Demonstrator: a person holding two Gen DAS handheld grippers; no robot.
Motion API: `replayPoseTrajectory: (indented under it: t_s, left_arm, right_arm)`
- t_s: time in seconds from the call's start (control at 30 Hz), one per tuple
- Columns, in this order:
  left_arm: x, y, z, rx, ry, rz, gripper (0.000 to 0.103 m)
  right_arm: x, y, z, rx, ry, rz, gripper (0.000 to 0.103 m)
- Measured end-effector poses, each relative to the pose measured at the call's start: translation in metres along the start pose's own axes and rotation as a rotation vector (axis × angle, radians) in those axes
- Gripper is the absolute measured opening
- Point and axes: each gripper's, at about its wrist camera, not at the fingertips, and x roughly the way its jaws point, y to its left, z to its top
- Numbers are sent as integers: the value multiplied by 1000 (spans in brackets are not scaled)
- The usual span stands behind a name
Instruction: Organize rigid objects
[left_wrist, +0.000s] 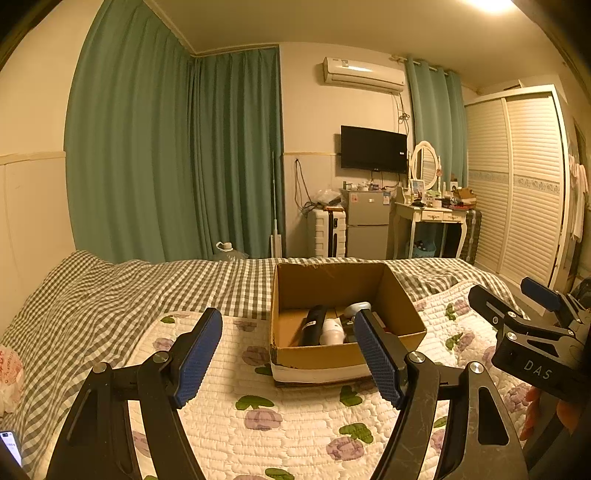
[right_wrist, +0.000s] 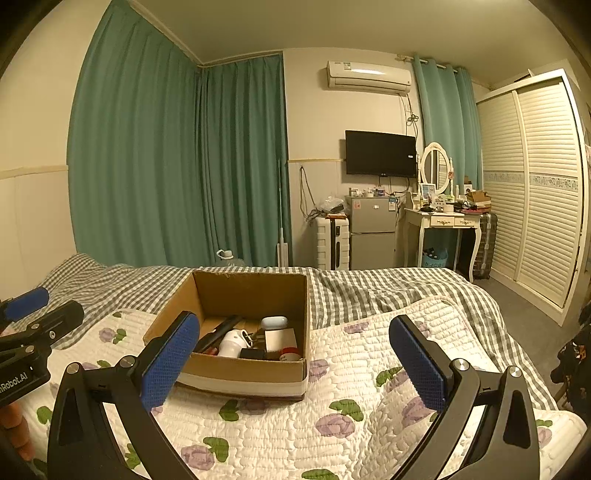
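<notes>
An open cardboard box (left_wrist: 400, 291) (right_wrist: 173, 317) sits on the flowered quilt of a bed. Inside lie several small items: a black stick-shaped object (left_wrist: 314, 325) (right_wrist: 218, 332), a white bottle (left_wrist: 332, 330) (right_wrist: 231, 343), a pale blue case (right_wrist: 274, 322), a white card (right_wrist: 280, 339) and a red-lidded tin (right_wrist: 290, 352). My left gripper (left_wrist: 290, 332) is open, held short of the box, nothing between its blue pads. My right gripper (right_wrist: 295, 336) is open too, to the right of the box and empty. Each gripper shows at the edge of the other's view.
A grey checked sheet (left_wrist: 110, 291) covers the far and left side of the bed. A phone (left_wrist: 10, 446) and a bag (left_wrist: 9, 373) lie at the left edge. Beyond the bed stand a suitcase (right_wrist: 332, 242), a small fridge (right_wrist: 371, 232), a dressing table (right_wrist: 441, 221) and a wardrobe (right_wrist: 535, 184).
</notes>
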Motion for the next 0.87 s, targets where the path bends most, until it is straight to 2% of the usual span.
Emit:
replayPoseTrajectory:
  t_s: [0.87]
  left_arm:
    - [2,2,-4,-8,4,5,77]
  right_arm:
    - [5,5,-7,5,26,3,103]
